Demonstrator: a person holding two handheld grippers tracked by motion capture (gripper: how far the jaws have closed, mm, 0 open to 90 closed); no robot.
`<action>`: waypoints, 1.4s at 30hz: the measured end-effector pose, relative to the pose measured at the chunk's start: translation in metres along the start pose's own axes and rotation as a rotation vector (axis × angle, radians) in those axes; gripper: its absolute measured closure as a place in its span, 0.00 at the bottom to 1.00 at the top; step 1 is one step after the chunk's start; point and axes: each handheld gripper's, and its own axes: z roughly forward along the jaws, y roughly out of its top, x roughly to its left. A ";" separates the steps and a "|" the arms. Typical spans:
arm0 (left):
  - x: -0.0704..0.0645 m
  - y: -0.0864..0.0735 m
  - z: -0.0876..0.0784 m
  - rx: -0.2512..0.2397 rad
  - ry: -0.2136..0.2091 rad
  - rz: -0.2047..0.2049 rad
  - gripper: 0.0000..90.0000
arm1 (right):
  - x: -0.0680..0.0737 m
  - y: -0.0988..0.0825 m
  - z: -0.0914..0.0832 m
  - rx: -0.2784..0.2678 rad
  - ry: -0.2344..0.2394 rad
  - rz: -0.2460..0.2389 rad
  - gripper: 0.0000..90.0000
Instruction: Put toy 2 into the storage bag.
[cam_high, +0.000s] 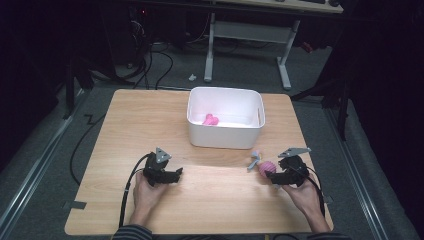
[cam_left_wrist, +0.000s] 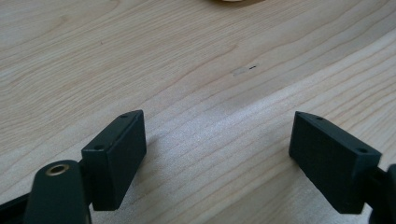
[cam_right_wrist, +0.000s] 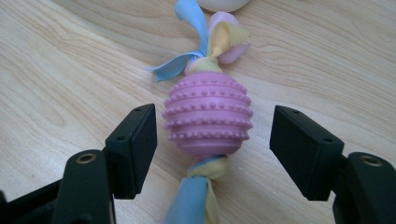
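What I count on my table

One wooden table, and one white bin on it. One pink thing lies in the bin; I cannot tell what it is. One pink studded ball toy with pastel cloth strips knotted at both ends. Two grippers: my left gripper and my right gripper, each with two black jaws. Two hands of mine, one per gripper.

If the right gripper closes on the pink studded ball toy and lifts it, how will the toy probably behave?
The pink studded ball lies between the open jaws of the right gripper; its ribs and studs look rubbery, so the grip should hold without slipping. The knotted fabric strips at both ends look soft and will probably dangle. On the table the round body could roll if nudged, though the strips may slow it.
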 end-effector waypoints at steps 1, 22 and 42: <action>0.000 0.000 0.000 0.000 0.000 0.000 0.21 | 0.000 0.000 0.000 0.000 0.000 0.000 0.36; 0.000 0.000 0.000 0.001 -0.004 0.003 0.20 | 0.002 0.004 0.025 0.084 0.008 0.011 0.38; -0.001 0.000 0.000 -0.002 -0.010 0.006 0.20 | -0.005 0.006 -0.013 -0.035 0.043 0.009 0.39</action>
